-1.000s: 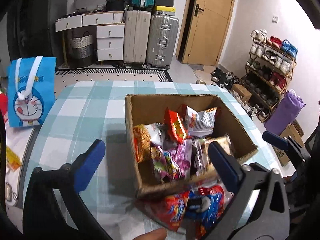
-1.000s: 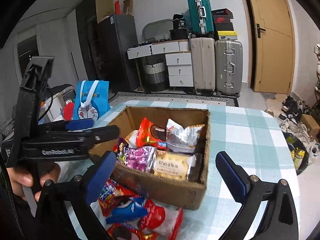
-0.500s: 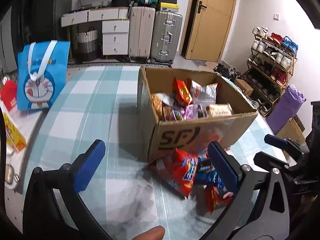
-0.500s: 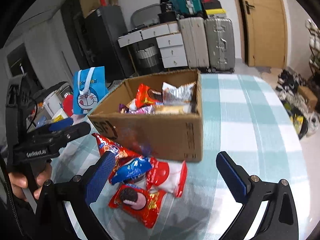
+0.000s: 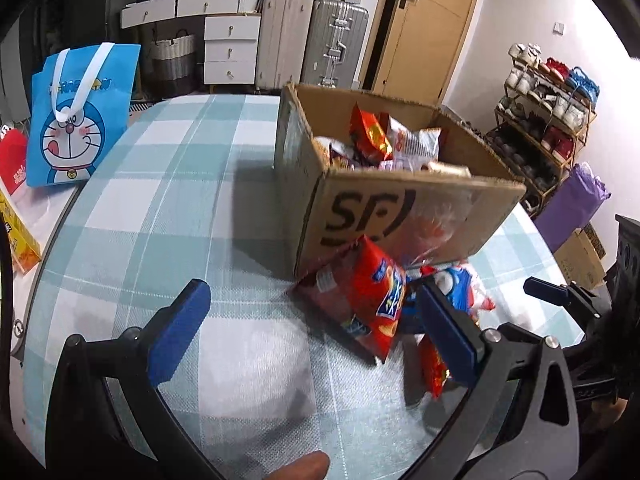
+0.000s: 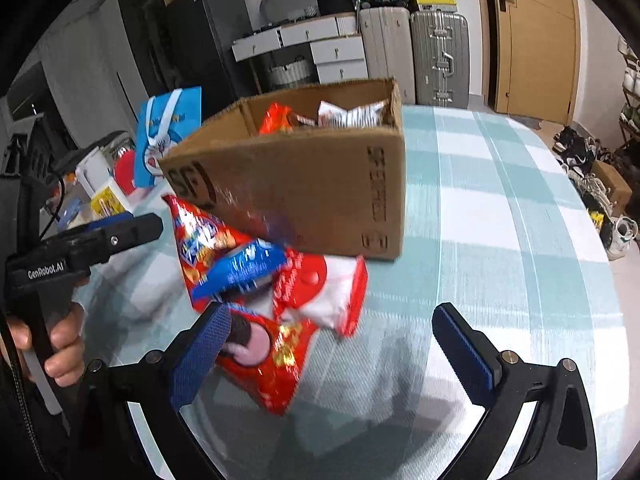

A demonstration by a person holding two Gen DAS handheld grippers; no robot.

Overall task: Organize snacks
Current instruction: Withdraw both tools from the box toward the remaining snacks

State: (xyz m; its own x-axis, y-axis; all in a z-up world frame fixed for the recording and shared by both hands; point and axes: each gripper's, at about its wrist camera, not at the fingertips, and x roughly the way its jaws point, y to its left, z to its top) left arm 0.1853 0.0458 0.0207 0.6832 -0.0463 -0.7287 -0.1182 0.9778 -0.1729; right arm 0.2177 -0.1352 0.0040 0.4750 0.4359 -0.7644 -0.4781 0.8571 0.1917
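A brown cardboard box (image 5: 400, 204) printed with a black "SF" logo sits at the centre of the left wrist frame on the round table with a teal-and-white checked cloth (image 5: 168, 200), with snack packets inside. In the right wrist frame the same box (image 6: 304, 192) fills the upper middle. Below it lie loose packets: a red chip bag (image 6: 200, 236), a blue cookie packet (image 6: 240, 268), a red-and-white pouch (image 6: 324, 292) and a red packet picturing a pink-filled sandwich cookie (image 6: 276, 364); their lettering is too blurred to read.

The left gripper (image 5: 316, 332) is spread wide and empty, its body reading "GenRobot.AI" at the right wrist frame's left edge. The right gripper (image 6: 332, 336) is likewise wide apart, holding nothing.

A blue Doraemon tote bag (image 5: 80, 116) stands upper left.
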